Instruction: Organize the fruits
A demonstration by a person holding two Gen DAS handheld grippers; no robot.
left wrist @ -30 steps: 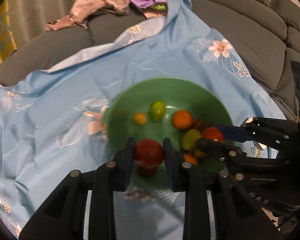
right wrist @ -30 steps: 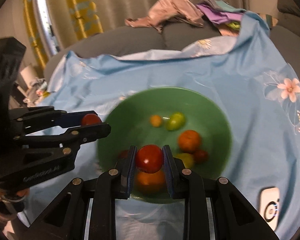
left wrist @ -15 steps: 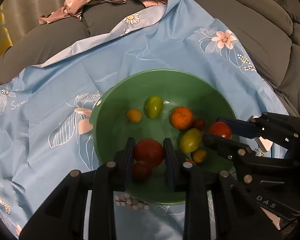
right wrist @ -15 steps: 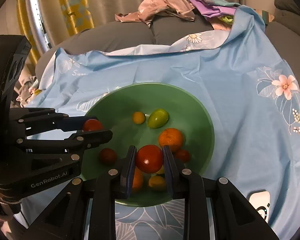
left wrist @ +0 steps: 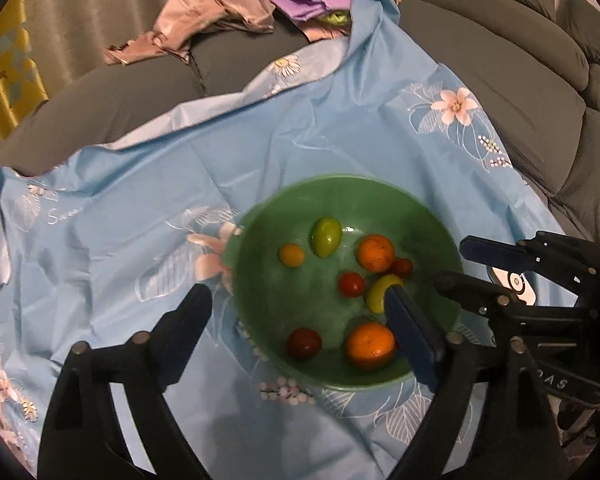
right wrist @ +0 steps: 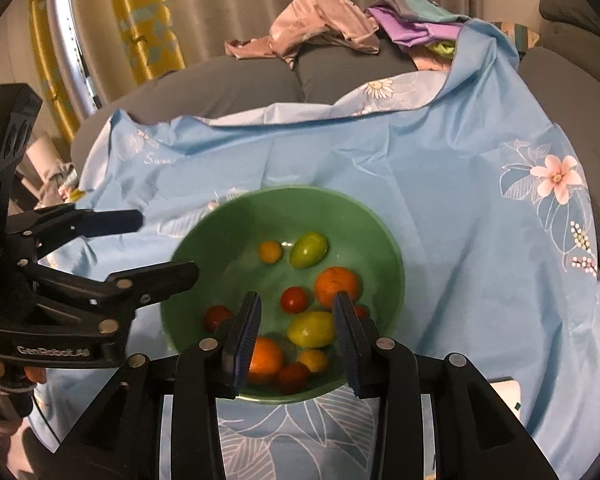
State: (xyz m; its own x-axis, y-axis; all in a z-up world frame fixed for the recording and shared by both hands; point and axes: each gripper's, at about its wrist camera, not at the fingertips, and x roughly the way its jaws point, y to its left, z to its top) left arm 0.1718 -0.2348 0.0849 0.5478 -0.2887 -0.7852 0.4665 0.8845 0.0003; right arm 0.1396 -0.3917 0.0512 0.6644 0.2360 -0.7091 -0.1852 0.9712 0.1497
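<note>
- Step: drop-off into green bowl [left wrist: 440, 216], judging by fruit lying loose in it.
- Left gripper [left wrist: 296, 312]: jaws opening, now wide, nothing btwn them; hangs over bowl's near-left rim.
- Right gripper [right wrist: 296, 316]: jaws opening, still narrow-ish, empty; the red tomato [right wrist: 294, 299] seen btwn them lies on the bowl floor, w/ oranges, green & yellow fruit around it.
- Bowl sits on blue floral cloth [left wrist: 180, 184] over sofa.
- Next, prob: lift both clear of rim, look for any fruit outside bowl; none visible here.

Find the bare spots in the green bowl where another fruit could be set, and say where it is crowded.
In the green bowl, the floor is bare along the left wall and far rim, beyond the small orange fruit. The near right, around the yellow fruit, is crowded.
</note>
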